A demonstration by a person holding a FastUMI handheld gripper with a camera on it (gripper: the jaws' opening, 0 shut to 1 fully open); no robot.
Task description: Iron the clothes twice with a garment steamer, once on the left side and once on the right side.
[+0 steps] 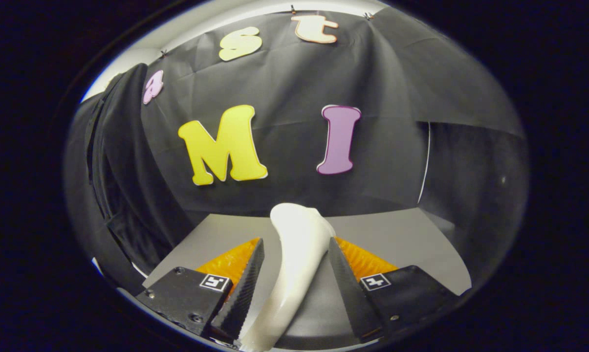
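A: Tongs (pixel 294 254) first. State?

B: Part open. White steamer handle (pixel 296 259) runs up between the two fingers (pixel 248 278). Left finger looks to touch its side lower down. Right finger sits close by it, but contact there is not clear. So I cannot tell if both press on it.

A: Which way does the steamer point?

B: Long axis runs along the fingers, away from the camera. Near end is low between the finger bases. Far end rises past the tips and curves a bit to the right, ending in a rounded top. Only that smooth white body is in view; the head cannot be made out.

A: Where is it against the rest?

B: Above the grey tabletop (pixel 411 234), with its rounded end up against the lower edge of the black cloth wall (pixel 284 88).

A: Clothes?

B: A dark garment (pixel 120 161) hangs to the left, well apart from the tongs, folds running down its length. It is black on black, so its lower edge is hard to make out.

A: Anything else around?

B: A thin white cord (pixel 425 161) hangs down the wall to the right. Pale strip of ceiling or wall above the cloth.

A: Anything between the steamer and the garment?

B: Open tabletop and the left finger.
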